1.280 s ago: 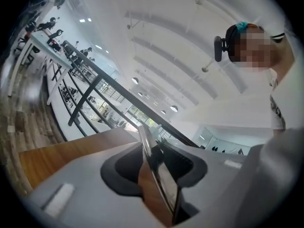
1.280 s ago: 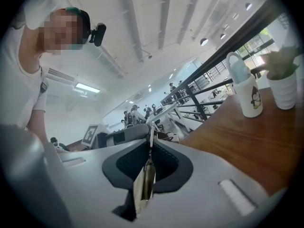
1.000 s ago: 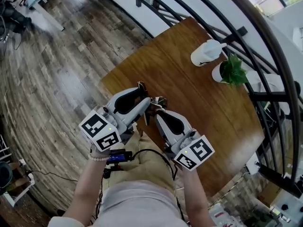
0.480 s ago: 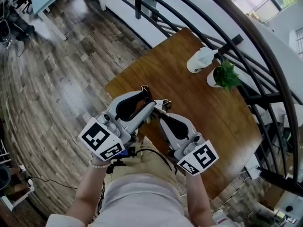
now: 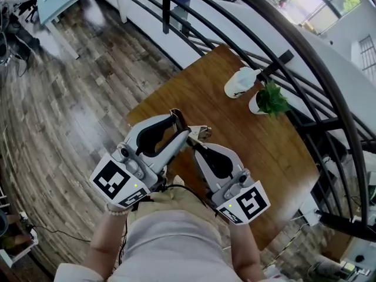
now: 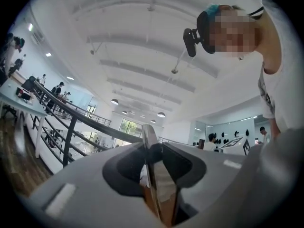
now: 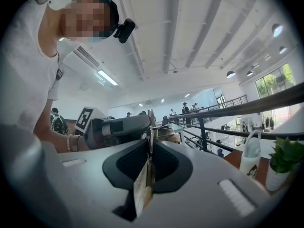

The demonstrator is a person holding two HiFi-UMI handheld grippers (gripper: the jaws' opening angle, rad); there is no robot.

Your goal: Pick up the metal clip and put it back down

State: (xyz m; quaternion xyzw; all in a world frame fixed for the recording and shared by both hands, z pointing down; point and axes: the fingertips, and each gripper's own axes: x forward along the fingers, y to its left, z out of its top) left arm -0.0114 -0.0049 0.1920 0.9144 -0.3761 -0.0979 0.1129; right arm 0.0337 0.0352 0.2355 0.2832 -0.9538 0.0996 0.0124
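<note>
Looking down through the head view, I have both grippers raised side by side over the near edge of the wooden table (image 5: pixel 258 157), their tips meeting above the wearer's lap. The metal clip (image 5: pixel 201 132) sits right at that meeting point, up in the air and clear of the tabletop. It is a small, bright, silvery piece of bare metal with thin edges that catch the light. From here it is too small for me to make out its exact shape.

The right gripper (image 5: pixel 197 141) is clenched. In its own view the jaws stand almost together, pinched on a thin metal edge of the clip at their tips. The rest of the clip shows just past them, beside the left gripper's grey body.

The left gripper (image 5: pixel 183 128) is clenched too, its jaws meeting at the tips in its own view. That view shows nothing of the clip. From above, its tips seem to touch the clip, but I cannot tell whether they actually grip it.

A white bottle (image 5: pixel 238 82) and a small potted plant (image 5: pixel 270 98) stand well apart from the clip, at the table's far edge by the black railing (image 5: pixel 329 93).
</note>
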